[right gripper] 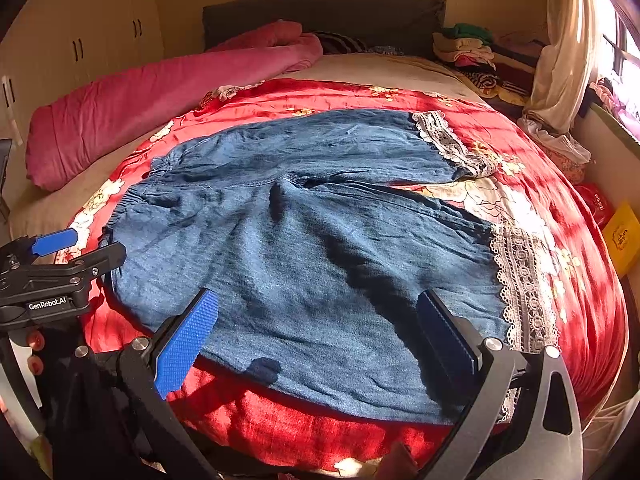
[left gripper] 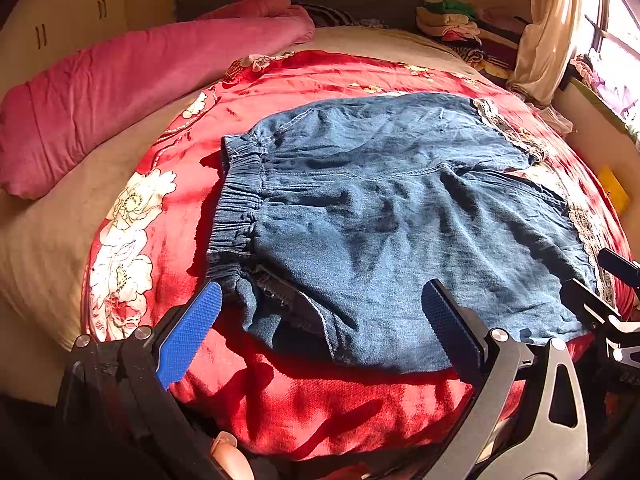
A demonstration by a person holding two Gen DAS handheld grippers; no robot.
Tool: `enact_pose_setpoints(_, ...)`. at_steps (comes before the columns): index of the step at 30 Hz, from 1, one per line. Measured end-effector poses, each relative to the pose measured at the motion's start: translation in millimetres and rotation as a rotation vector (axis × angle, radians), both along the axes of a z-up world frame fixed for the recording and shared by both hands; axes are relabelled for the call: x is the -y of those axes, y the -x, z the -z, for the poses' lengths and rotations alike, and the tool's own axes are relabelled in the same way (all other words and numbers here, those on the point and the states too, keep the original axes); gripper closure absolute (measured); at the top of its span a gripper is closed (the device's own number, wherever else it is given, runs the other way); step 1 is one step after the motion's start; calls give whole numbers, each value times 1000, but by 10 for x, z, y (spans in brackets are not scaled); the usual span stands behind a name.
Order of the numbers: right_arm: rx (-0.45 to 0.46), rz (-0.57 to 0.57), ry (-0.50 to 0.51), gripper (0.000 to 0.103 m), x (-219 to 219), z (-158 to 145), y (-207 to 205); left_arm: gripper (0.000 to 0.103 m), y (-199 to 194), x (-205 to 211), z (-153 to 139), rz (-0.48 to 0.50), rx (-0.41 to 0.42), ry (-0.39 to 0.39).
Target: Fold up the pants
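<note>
With both the left claw (left gripper: pixel 320 328) and right claw (right gripper: pixel 316 336) wide and empty, I judge the pants (right gripper: pixel 304 256), flat on the bed (right gripper: pixel 360 436), soft and limp; grip the near waistband and near hem.

Both grippers share one build: the left gripper (left gripper: pixel 320 320) and right gripper (right gripper: pixel 316 328) have black and grey metal frames, silver round screws, and jaws faced with textured blue pads. White "GenRobot.AI" lettering marks the left gripper's side.
</note>
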State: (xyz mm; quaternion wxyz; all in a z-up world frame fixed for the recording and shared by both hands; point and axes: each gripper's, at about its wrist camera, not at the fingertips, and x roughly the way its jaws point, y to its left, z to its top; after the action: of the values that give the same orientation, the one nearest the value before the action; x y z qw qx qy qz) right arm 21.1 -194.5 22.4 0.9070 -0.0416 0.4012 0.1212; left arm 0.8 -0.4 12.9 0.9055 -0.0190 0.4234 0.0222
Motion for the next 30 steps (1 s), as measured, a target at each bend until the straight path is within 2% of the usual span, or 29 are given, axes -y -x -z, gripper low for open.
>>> enact_pose_setpoints(8, -33, -72, 9, 4, -129, -72, -375, 9, -295, -309, -31, -18, -8, 49)
enact_pose_setpoints(11, -50, -110, 6, 4, -204, -120, -627, 9, -503, -502, -51, -42, -7, 34)
enact_pose_setpoints(17, -61, -183, 4, 4, -345, -256, -1310, 9, -1055, -950, -59, -88, -22, -7)
enact_pose_setpoints(21, -60, -226, 27, 4, -531, -322, -1798, 9, -1424, -1119, 57, -64, -72, -35)
enact_pose_setpoints(23, -53, -264, 41, 4, -662, -338, -2023, 9, -1575, -1198, 131, -64, -87, -24)
enact_pose_setpoints(30, -116, -420, 85, 4, -1116, -152, -2723, 9, -1948, -1311, 357, -32, -105, -2)
